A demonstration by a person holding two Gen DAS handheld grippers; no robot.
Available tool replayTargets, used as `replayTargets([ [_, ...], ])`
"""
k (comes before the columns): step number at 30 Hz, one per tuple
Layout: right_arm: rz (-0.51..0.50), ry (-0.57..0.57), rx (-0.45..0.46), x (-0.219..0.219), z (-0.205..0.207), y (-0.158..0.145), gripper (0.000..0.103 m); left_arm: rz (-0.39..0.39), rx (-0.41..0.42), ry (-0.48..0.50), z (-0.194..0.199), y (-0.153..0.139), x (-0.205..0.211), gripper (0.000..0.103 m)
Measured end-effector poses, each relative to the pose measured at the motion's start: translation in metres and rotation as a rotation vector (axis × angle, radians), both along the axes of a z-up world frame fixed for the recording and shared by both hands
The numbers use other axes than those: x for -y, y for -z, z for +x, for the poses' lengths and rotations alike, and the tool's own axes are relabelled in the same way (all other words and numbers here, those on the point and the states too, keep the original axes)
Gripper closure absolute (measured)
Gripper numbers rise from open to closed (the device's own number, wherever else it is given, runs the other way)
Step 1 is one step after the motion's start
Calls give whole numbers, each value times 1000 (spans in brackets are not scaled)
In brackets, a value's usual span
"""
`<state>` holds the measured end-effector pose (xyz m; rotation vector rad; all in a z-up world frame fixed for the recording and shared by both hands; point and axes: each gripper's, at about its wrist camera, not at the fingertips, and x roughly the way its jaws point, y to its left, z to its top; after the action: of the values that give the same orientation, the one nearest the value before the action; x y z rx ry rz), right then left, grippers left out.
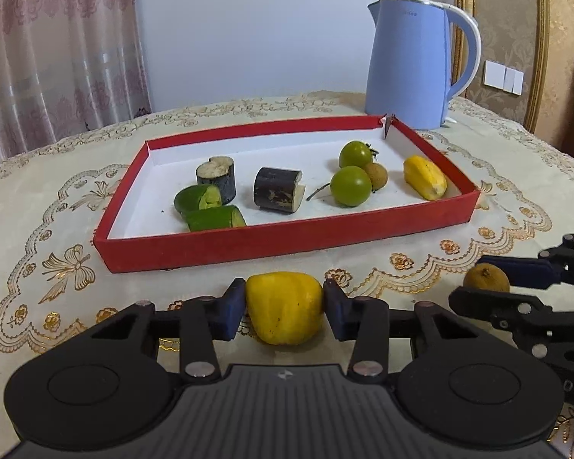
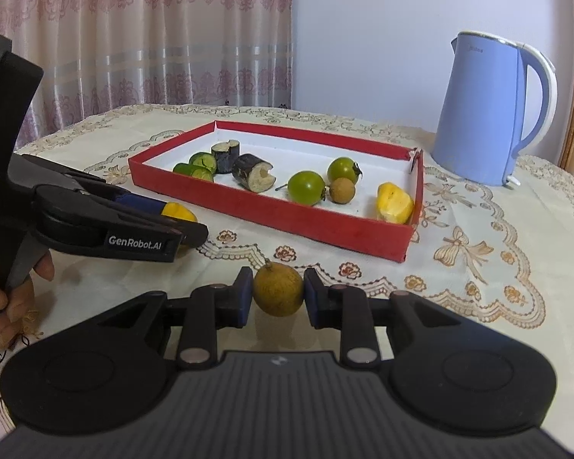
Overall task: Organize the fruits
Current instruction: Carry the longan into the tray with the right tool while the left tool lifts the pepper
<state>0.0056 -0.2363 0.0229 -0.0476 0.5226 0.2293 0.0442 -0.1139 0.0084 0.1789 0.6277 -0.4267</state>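
Observation:
My left gripper (image 1: 284,308) is shut on a yellow fruit piece (image 1: 285,313), low over the tablecloth in front of the red tray (image 1: 287,239). My right gripper (image 2: 278,295) is shut on a brown longan (image 2: 278,292), to the right of the left one; it also shows in the left wrist view (image 1: 486,277). The tray (image 2: 325,225) holds two green tomatoes (image 1: 350,185), a longan (image 1: 376,176), a yellow fruit piece (image 1: 424,178), two dark sugarcane pieces (image 1: 277,190) and two green cut pieces (image 1: 203,206).
A blue electric kettle (image 1: 409,65) stands behind the tray's far right corner. The table has a cream embroidered cloth (image 1: 57,267). A curtain (image 2: 134,38) hangs behind. The person's hand (image 2: 4,298) holds the left gripper's handle.

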Motion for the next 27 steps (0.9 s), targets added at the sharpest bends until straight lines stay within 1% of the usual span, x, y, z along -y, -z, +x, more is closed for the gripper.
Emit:
replayTargets([
  [3,-4,0,32,2,5,-13,77,2,11,8,-3,-4,0,60],
  [6,9,6,70,11,22,-31,77,6,24,8,-6,-9,-2,61],
  [7,11,13,74,15,31,-35,77,5,31,7,-6,-12,-4,64],
  [8,5,24,74,18,40,-38,77,7,41,9,-7,-16,-5,73],
  [9,-2,30,73,21,49,-39,77,12,48,10,-6,-20,-6,75],
  [11,-9,37,53,24,67,-37,77,17,71,4,-3,-28,-7,75],
  [14,-23,43,23,25,85,-29,77,19,85,-3,5,-37,-8,75],
  [21,-26,42,-8,24,98,-13,77,21,112,13,10,-46,-7,75],
  [24,-11,42,-5,27,97,-13,77,8,88,1,18,-50,-17,75],
  [26,-7,37,1,28,94,-13,77,27,49,38,16,-48,-20,75],
  [27,-6,33,5,28,92,-14,77,35,41,53,8,-44,-20,75],
])
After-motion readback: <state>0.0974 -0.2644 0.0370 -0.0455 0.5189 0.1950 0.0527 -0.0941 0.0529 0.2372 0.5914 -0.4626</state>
